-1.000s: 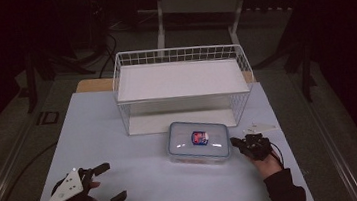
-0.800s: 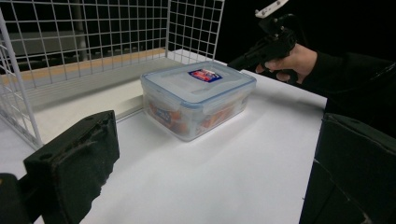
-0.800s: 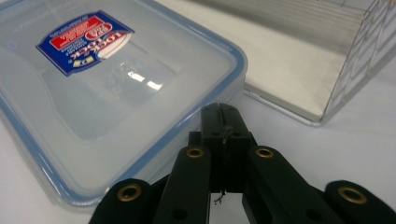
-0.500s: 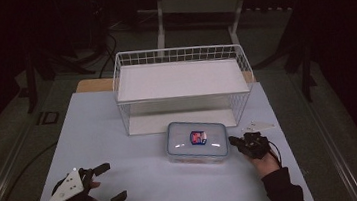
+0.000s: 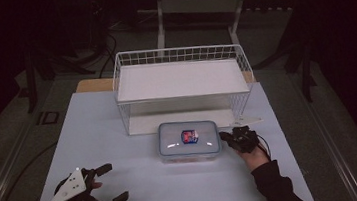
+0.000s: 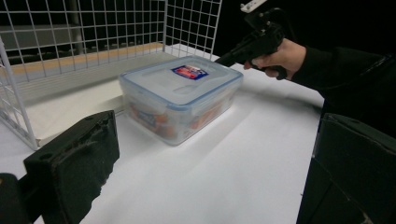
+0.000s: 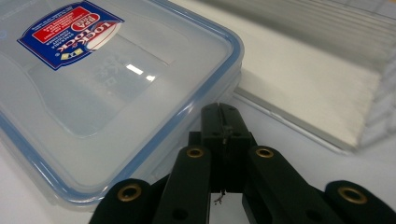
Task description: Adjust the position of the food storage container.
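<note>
Container: clear lidded food box with blue seal and red-blue label, on the counter just in front of the wire basket; orange contents visible through its wall in the left gripper view.
Change: box sits slightly farther left than a second ago; right claw has followed it, tip against the box's right rim.
Right claw: jaws pressed together, gripping nothing, bearing on the lid edge.
Meaning: judged a push, sliding the box leftward across the counter rather than lifting it.
Left claw: jaws wide apart, holding nothing, resting near the counter's front left corner, well apart from the box.
Edges: basket front wall just behind the box; baseboard lip near the right claw.
Open room: bare counter left and in front of the box.
</note>
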Demonstrator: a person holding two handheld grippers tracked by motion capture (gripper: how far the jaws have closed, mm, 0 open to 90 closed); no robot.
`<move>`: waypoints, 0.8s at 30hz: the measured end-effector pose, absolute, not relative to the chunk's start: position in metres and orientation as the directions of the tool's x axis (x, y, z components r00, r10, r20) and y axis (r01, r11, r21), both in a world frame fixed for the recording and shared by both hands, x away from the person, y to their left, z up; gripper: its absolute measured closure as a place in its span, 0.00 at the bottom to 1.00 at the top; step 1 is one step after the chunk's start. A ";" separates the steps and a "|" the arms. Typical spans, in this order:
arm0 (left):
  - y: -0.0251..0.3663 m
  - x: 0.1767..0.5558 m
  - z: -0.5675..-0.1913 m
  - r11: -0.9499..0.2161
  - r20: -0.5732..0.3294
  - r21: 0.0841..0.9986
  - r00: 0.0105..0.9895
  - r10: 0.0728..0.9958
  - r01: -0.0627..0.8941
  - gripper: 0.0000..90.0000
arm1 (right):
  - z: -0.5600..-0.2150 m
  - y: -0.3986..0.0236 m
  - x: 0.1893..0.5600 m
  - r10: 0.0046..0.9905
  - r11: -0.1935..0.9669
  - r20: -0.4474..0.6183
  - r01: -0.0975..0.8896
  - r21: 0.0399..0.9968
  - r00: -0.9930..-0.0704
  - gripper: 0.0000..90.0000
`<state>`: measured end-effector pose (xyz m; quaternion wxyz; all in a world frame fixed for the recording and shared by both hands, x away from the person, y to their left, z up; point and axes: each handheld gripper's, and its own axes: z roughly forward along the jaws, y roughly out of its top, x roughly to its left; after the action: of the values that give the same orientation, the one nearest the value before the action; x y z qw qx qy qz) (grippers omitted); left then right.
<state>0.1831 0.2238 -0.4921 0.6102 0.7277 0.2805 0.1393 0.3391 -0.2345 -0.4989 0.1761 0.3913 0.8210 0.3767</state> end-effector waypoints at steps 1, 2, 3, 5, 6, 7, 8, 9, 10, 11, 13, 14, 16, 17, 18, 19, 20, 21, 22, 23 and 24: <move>0.224 0.183 -0.492 -0.099 -0.140 0.966 0.804 0.578 0.239 0.00 | -0.499 -0.228 0.341 0.770 0.418 0.002 0.507 0.754 -0.638 1.00; 0.224 0.183 -0.492 -0.100 -0.140 0.966 0.804 0.578 0.240 0.00 | -0.499 -0.228 0.341 0.770 0.418 0.002 0.507 0.754 -0.638 1.00; 0.224 0.183 -0.492 -0.103 -0.138 0.965 0.805 0.577 0.240 0.00 | -0.499 -0.225 0.342 0.767 0.422 -0.001 0.504 0.754 -0.641 1.00; 0.224 0.183 -0.493 -0.103 -0.139 0.965 0.806 0.576 0.240 0.00 | -0.498 -0.220 0.345 0.759 0.434 -0.007 0.498 0.751 -0.651 1.00; 0.224 0.183 -0.492 -0.104 -0.138 0.965 0.805 0.577 0.240 0.00 | -0.498 -0.218 0.346 0.758 0.435 -0.005 0.499 0.749 -0.653 1.00; 0.224 0.183 -0.492 -0.102 -0.139 0.965 0.805 0.576 0.240 0.00 | -0.497 -0.214 0.348 0.758 0.436 -0.007 0.498 0.749 -0.653 1.00; 0.224 0.183 -0.492 -0.102 -0.139 0.965 0.806 0.576 0.240 0.00 | -0.497 -0.214 0.348 0.758 0.436 -0.007 0.498 0.749 -0.653 1.00; 0.224 0.183 -0.493 -0.104 -0.138 0.965 0.806 0.576 0.240 0.00 | -0.497 -0.213 0.348 0.755 0.435 -0.003 0.498 0.750 -0.655 1.00; 0.224 0.184 -0.493 -0.105 -0.138 0.965 0.805 0.577 0.241 0.00 | -0.497 -0.213 0.348 0.755 0.435 -0.003 0.498 0.750 -0.655 1.00; 0.224 0.183 -0.493 -0.105 -0.139 0.965 0.806 0.576 0.241 0.00 | -0.497 -0.212 0.348 0.757 0.435 -0.006 0.498 0.750 -0.654 1.00; 0.223 0.183 -0.492 -0.106 -0.139 0.964 0.804 0.578 0.243 0.00 | -0.497 -0.212 0.348 0.759 0.430 -0.002 0.500 0.751 -0.651 1.00; 0.223 0.183 -0.492 -0.105 -0.140 0.964 0.803 0.579 0.243 0.00 | -0.498 -0.213 0.347 0.759 0.431 -0.003 0.500 0.751 -0.651 1.00; 0.223 0.183 -0.492 -0.109 -0.138 0.963 0.801 0.582 0.245 0.00 | -0.499 -0.213 0.343 0.763 0.432 -0.010 0.498 0.752 -0.647 0.96; 0.223 0.183 -0.492 -0.113 -0.138 0.962 0.799 0.585 0.248 0.00 | -0.500 -0.215 0.342 0.763 0.432 -0.010 0.498 0.752 -0.646 0.95; 0.223 0.184 -0.492 -0.112 -0.142 0.961 0.797 0.587 0.254 0.00 | -0.500 -0.216 0.340 0.765 0.428 -0.010 0.496 0.755 -0.645 0.94; 0.223 0.184 -0.493 -0.112 -0.146 0.959 0.793 0.592 0.260 0.00 | -0.501 -0.218 0.337 0.767 0.426 -0.011 0.496 0.757 -0.641 0.93; 0.222 0.184 -0.493 -0.112 -0.149 0.958 0.790 0.595 0.265 0.00 | -0.500 -0.221 0.334 0.768 0.420 -0.006 0.496 0.760 -0.640 0.91; 0.221 0.185 -0.493 -0.114 -0.151 0.956 0.789 0.596 0.269 0.00 | -0.499 -0.224 0.331 0.768 0.413 -0.003 0.492 0.766 -0.641 0.90; 0.221 0.186 -0.493 -0.120 -0.153 0.954 0.789 0.595 0.275 0.00 | -0.499 -0.225 0.329 0.768 0.409 0.001 0.492 0.768 -0.640 0.86; 0.220 0.187 -0.494 -0.121 -0.156 0.953 0.790 0.593 0.279 0.00 | -0.498 -0.228 0.326 0.769 0.402 0.005 0.489 0.774 -0.639 0.80; 0.219 0.188 -0.494 -0.126 -0.159 0.949 0.787 0.596 0.288 0.00 | -0.497 -0.230 0.324 0.770 0.391 0.014 0.489 0.780 -0.638 0.74</move>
<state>0.1885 0.2189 -0.4942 0.5895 0.7388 0.2990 0.1309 0.3236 -0.2300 -0.4967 0.1780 0.3861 0.8148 0.3941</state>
